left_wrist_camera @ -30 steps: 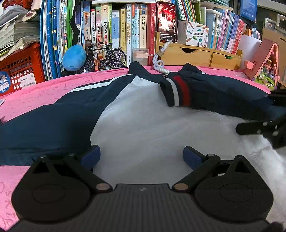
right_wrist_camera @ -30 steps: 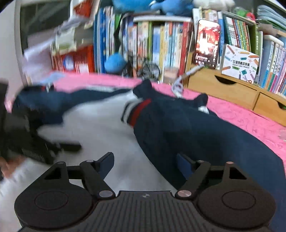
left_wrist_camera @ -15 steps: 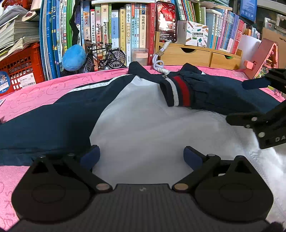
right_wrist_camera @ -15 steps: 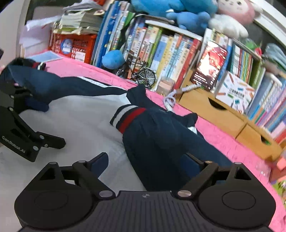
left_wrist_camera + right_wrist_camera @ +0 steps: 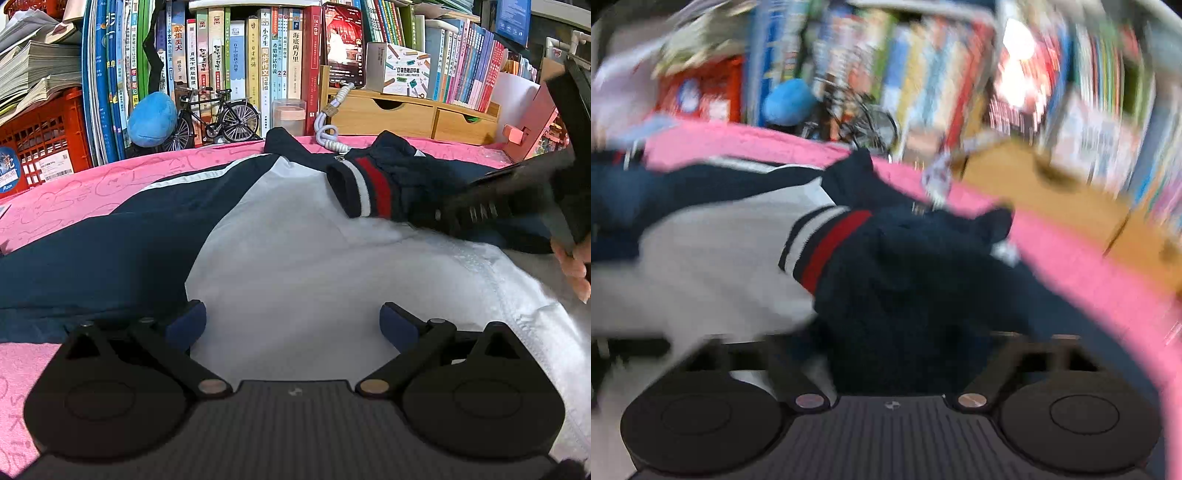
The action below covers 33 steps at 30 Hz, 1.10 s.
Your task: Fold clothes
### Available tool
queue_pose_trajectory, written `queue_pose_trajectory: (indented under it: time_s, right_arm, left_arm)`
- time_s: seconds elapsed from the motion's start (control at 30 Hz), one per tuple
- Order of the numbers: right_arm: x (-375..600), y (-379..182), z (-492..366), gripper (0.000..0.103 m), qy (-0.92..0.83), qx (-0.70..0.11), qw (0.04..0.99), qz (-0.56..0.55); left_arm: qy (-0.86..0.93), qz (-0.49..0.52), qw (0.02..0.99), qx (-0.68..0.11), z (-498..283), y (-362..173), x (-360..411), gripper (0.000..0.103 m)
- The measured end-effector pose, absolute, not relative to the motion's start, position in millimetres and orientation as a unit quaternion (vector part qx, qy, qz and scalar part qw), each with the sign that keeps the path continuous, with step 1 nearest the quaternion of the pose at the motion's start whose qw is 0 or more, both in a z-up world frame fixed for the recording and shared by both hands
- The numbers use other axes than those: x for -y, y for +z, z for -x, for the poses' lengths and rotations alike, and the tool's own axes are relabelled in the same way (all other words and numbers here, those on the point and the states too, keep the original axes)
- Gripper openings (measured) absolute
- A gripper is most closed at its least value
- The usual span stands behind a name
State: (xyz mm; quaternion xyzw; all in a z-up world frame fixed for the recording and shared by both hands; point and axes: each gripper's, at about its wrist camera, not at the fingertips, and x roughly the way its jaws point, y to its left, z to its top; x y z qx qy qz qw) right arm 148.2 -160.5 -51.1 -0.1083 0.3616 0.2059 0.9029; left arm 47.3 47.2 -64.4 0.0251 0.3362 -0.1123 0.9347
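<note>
Pink-covered worktop (image 5: 74, 192) carries navy-and-white jacket (image 5: 288, 258), spread flat, one sleeve folded across, red-and-white striped cuff (image 5: 365, 188) on white panel. Left gripper (image 5: 291, 321): fingers spread wide over white fabric, pinching nothing. Right gripper (image 5: 890, 354): jaws just been closing, navy sleeve between them; view blurred, cannot tell if fingers press it. Box (image 5: 402, 74) behind reads "POCKET LABEL PRINTER".
</note>
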Motion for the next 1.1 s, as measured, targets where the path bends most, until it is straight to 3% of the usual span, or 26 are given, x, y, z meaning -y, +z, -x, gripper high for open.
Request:
queue_pose_trajectory:
  time_s: [0.03,0.07,0.23,0.4,0.5,0.67,0.97,1.1]
  right_arm:
    - [163,-48,-150,0.027,0.207,-0.363,0.904,0.086]
    - [166,-45,-153,0.022,0.209,-0.365,0.905,0.064]
    - [162,-17,-141,0.020,0.280,-0.340,0.898,0.004]
    - [142,-26,-136,0.020,0.321,-0.361,0.875,0.019]
    - [140,-41,-137,0.027,0.318,-0.389,0.865,0.020]
    - [166,-30,-112,0.070,0.309,-0.361,0.880,0.004]
    - [251,-31,-41,0.082,0.219,-0.312,0.923,0.060]
    - [284,-48,-39,0.082,0.194,-0.325,0.925,0.029]
  left_arm:
    - [-0.113,-0.024,0.935,-0.336,-47,-64,-48,0.101]
    - [-0.113,-0.023,0.935,-0.336,-47,-64,-48,0.101]
    - [-0.116,-0.017,0.935,-0.335,-47,-64,-49,0.102]
    - [-0.117,-0.016,0.935,-0.335,-47,-64,-50,0.102]
    - [-0.116,-0.016,0.935,-0.335,-47,-64,-49,0.102]
    - [-0.116,-0.018,0.935,-0.335,-47,-64,-49,0.102]
    - [-0.137,0.012,0.940,-0.311,-39,-43,-48,0.102]
    - [-0.177,0.188,0.912,-0.320,-69,-25,-67,0.103]
